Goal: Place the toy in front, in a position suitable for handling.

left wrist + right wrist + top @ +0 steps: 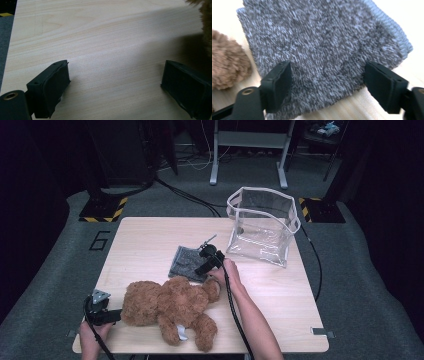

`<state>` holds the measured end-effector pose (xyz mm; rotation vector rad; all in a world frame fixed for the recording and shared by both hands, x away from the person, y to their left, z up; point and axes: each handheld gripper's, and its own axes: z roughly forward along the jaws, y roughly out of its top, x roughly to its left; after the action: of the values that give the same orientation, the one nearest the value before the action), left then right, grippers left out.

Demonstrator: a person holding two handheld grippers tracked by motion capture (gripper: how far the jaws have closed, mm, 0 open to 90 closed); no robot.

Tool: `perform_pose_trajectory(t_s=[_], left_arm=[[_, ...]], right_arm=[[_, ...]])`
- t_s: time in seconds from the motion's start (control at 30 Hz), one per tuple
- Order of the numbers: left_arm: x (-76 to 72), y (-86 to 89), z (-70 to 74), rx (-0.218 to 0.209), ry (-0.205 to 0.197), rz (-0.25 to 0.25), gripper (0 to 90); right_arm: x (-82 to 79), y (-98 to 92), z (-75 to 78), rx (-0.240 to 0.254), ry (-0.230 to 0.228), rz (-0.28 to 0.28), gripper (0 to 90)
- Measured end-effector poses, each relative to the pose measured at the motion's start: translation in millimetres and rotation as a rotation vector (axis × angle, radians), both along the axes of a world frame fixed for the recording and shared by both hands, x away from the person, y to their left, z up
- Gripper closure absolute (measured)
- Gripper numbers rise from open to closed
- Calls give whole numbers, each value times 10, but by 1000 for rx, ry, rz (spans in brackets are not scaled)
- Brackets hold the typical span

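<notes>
Grey fleecy cloth (188,263) lies flat near the middle of the wooden surface (145,240), just above the brown teddy bear (172,308) and touching or nearly touching its head. Right tongs (206,261) sit at the cloth's right edge, tipped down toward it, with the person's right hand (226,272) behind them. In the right gripper view those tongs (328,83) stand apart with the cloth (322,47) spread between and beyond the two black jaws; the pads are not pressing on the fabric, and whether their tips touch it I cannot tell. A bit of the bear's fur (227,62) shows at the left of that view.

Left tongs (100,312) rest at the near left corner of the surface, just beside the bear's back, held by the left hand (92,335). In the left gripper view they (115,82) are wide apart over bare wood (100,37), nothing between them, with the bear's fur (206,22) at the right edge.

Clear plastic bag (262,225) with white trim stands upright and open at the far right of the surface, well apart from the bear and near the cloth
</notes>
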<state>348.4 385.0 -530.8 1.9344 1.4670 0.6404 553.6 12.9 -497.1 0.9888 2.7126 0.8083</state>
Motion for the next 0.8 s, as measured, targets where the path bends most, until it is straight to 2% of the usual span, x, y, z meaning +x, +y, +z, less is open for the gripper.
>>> perform_pose_trajectory(t_s=[0.13, 0.17, 0.2, 0.23, 0.33, 0.43, 0.47, 0.57, 0.63, 0.7, 0.8], left_arm=[[0, 0, 0, -3, 2, -1, 73], [0, 0, 0, -3, 1, 0, 74], [0, -1, -1, -4, 1, 1, 73], [0, -1, -2, -3, 0, 1, 73], [2, -7, -11, -1, -15, 8, 73], [3, -9, -16, -3, -22, 10, 74], [3, -9, -16, -3, -22, 10, 73], [2, -9, -15, -1, -20, 10, 74], [2, -9, -14, -1, -20, 10, 74], [2, -8, -14, -1, -20, 9, 75], [2, -9, -15, -3, -21, 10, 75]], right_arm=[[-2, 7, -23, -5, 20, -14, 283], [5, 2, -30, -8, 11, -11, 302], [0, -3, -28, -11, 7, -9, 375], [0, -3, -28, -11, 7, -9, 375], [-2, -54, -32, 9, -14, -11, 505], [-16, -97, -33, 30, -7, -29, 646], [-16, -97, -33, 30, -7, -29, 646], [-24, -153, -43, 59, -4, -23, 760], [-13, -167, -47, 67, -6, -16, 769], [-27, -167, -39, 74, 15, -29, 787], [-20, -174, -46, 84, 6, -17, 793]])
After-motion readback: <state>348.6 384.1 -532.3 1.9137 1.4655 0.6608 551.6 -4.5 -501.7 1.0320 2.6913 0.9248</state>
